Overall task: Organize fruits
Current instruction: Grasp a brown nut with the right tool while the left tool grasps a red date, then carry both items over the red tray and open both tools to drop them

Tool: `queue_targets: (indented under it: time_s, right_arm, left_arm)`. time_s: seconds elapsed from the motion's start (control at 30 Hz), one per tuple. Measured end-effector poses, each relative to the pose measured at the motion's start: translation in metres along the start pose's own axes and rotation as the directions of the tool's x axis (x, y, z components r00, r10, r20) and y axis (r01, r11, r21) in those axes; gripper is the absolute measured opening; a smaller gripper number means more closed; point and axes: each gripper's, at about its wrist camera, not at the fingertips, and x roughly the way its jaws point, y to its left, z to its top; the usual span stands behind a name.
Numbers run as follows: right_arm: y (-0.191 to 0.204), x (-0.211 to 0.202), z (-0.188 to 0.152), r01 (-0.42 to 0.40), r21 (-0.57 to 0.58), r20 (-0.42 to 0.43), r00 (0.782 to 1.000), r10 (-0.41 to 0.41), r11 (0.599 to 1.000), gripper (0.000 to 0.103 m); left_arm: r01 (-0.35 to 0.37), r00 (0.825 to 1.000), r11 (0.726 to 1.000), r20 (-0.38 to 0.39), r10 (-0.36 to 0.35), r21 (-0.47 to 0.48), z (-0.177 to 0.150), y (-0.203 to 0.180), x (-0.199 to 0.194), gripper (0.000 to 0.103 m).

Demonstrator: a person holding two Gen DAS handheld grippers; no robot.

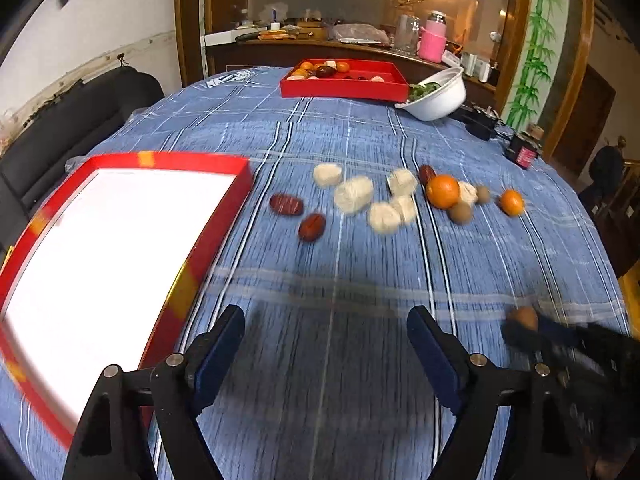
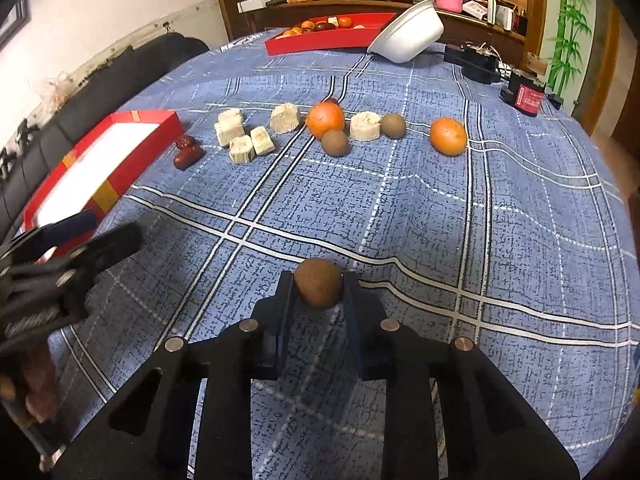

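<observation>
My right gripper (image 2: 319, 286) is shut on a small round brown fruit (image 2: 319, 288), low over the blue checked cloth. In the left wrist view it shows blurred at the right edge (image 1: 520, 330) with the brown fruit (image 1: 524, 317) in it. My left gripper (image 1: 326, 316) is open with only cloth between its fingers, just right of the near red tray (image 1: 240, 184), whose floor is white. Farther back lie two red dates (image 1: 286, 205), several white chunks (image 1: 353, 195), two oranges (image 1: 442, 191) and more small brown fruits (image 1: 460, 213).
A second red tray (image 1: 340, 90) holding fruit stands at the table's far side, with a tilted white bowl (image 1: 436, 100) beside it. Black devices (image 1: 522, 152) sit near the right edge. A dark sofa (image 1: 80, 120) lies beyond the left edge.
</observation>
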Motion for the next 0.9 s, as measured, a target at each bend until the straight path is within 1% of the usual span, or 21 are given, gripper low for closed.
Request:
queue_targets:
  time_s: [0.07,0.13,0.2,0.27,0.3,0.37,0.4,0.43,0.47,0.57,0.73,0.9]
  right_arm:
    - [-0.004,0.002,0.001,-0.014,0.011,0.009,1.000,0.013,1.000,0.023]
    - [-0.006,0.001,0.001,-0.027,0.017,0.018,0.999,0.026,0.999,0.023]
    - [-0.007,0.001,0.000,-0.036,0.019,0.023,0.999,0.036,0.999,0.023]
    - [-0.008,0.001,0.001,-0.050,0.024,0.026,0.998,0.049,0.998,0.023]
    - [-0.009,0.001,0.001,-0.057,0.027,0.027,0.998,0.056,0.998,0.023]
    - [-0.011,0.001,0.001,-0.068,0.035,0.027,0.997,0.067,0.997,0.023]
    - [-0.011,0.001,0.001,-0.074,0.035,0.027,0.997,0.073,0.997,0.023]
    - [-0.011,0.001,0.000,-0.081,0.034,0.026,0.996,0.080,0.996,0.023]
    - [-0.010,0.001,0.000,-0.088,0.032,0.025,0.996,0.088,0.996,0.023]
    - [-0.011,0.002,0.000,-0.097,0.035,0.025,0.995,0.096,0.995,0.023]
    - [-0.011,0.003,0.000,-0.099,0.037,0.025,0.995,0.098,0.994,0.023]
    - [-0.010,0.002,0.000,-0.096,0.035,0.033,0.995,0.095,0.995,0.023]
  left_arm:
    - [-0.003,1.000,1.000,-0.009,0.003,-0.011,0.012,-0.001,0.014,0.074]
    - [0.012,1.000,1.000,-0.023,-0.012,-0.027,0.025,0.000,0.029,0.056]
    - [0.024,0.998,0.999,-0.058,-0.027,-0.047,0.033,0.004,0.045,0.045]
    - [0.023,0.999,0.999,-0.033,-0.024,-0.048,0.038,0.005,0.049,0.044]
    - [0.011,0.999,0.999,-0.033,-0.013,-0.036,0.041,0.005,0.052,0.042]
    - [0.003,1.000,1.000,-0.021,-0.003,-0.021,0.046,0.005,0.053,0.033]
    - [0.001,1.000,1.000,-0.017,-0.001,-0.014,0.046,0.005,0.053,0.026]
    - [-0.024,1.000,1.000,-0.008,0.024,0.005,0.046,0.005,0.053,0.018]
    - [-0.059,0.998,0.997,0.004,0.059,0.040,0.048,0.009,0.053,0.018]
    - [-0.045,0.999,0.997,0.013,0.045,0.063,0.047,0.011,0.051,0.018]
    - [0.003,1.000,0.997,0.027,-0.005,0.083,0.038,0.008,0.039,0.018]
    - [0.034,0.996,0.997,0.077,-0.040,0.075,0.024,0.007,0.008,0.017]
